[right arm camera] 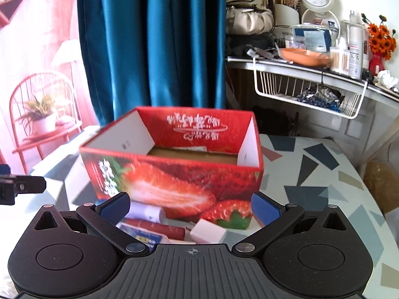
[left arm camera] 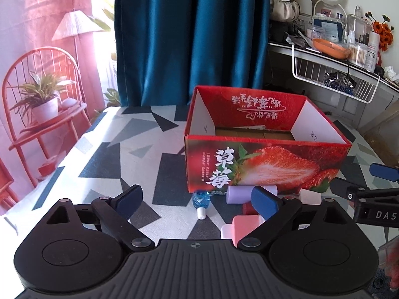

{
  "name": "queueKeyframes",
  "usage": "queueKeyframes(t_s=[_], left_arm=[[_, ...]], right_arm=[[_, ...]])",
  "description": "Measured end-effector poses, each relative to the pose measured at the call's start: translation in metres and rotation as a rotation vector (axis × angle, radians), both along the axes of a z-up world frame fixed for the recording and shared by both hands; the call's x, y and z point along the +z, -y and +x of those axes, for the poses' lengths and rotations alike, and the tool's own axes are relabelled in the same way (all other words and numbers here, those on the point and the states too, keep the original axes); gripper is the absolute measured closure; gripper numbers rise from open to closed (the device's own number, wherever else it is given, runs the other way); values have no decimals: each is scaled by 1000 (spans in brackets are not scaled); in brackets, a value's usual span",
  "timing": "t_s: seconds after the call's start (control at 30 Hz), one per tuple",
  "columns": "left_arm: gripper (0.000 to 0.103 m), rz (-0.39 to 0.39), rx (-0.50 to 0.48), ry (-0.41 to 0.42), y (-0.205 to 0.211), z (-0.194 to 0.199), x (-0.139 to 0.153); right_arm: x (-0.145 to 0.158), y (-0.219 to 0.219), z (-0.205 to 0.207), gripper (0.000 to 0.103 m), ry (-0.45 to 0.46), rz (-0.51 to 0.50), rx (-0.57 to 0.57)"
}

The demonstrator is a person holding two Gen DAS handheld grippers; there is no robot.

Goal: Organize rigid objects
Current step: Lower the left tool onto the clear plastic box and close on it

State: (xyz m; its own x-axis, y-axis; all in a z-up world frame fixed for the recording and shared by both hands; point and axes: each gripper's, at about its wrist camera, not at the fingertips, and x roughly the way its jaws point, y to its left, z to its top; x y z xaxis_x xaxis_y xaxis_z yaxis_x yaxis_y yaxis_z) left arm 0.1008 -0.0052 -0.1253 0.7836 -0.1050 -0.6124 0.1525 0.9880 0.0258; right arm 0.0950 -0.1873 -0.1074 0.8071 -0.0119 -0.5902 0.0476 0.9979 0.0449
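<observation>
Both tongs, left (left arm camera: 198, 203) and right (right arm camera: 190, 210), gape empty before the strawberry box (left arm camera: 264, 167) printed "草莓".

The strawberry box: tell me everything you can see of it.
The strawberry box is an open-topped red cardboard carton, printed with a halved strawberry and white Chinese lettering, white inside its end walls, brown at the bottom. It stands upright on the patterned tablecloth. Inside, only a flat paper slip shows. Small bottles lie along its front wall; contact is unclear.
</observation>
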Motion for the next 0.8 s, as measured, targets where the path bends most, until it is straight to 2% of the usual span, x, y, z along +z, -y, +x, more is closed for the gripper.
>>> queueKeyframes(t_s=[0.13,0.27,0.37,0.43,0.53,0.8], left_arm=[[11,-7,-31,-53,2,5,-19],[16,-30,-72,-101,7,6,-33],[28,-30,-93,-132,12,10,-44],[36,-28,-99,-158,15,14,-49],[36,-66,-113,-174,16,18,-52],[40,-139,-191,-258,35,34,-62]], right_arm=[[-27,6,-3,0,-41,51,23],[-47,4,-11,2,-76,25,60],[-55,0,-12,15,-100,18,112],[-58,-2,-12,18,-98,14,137],[-61,-4,-12,20,-96,12,171],[-69,-13,-11,35,-90,10,264]])
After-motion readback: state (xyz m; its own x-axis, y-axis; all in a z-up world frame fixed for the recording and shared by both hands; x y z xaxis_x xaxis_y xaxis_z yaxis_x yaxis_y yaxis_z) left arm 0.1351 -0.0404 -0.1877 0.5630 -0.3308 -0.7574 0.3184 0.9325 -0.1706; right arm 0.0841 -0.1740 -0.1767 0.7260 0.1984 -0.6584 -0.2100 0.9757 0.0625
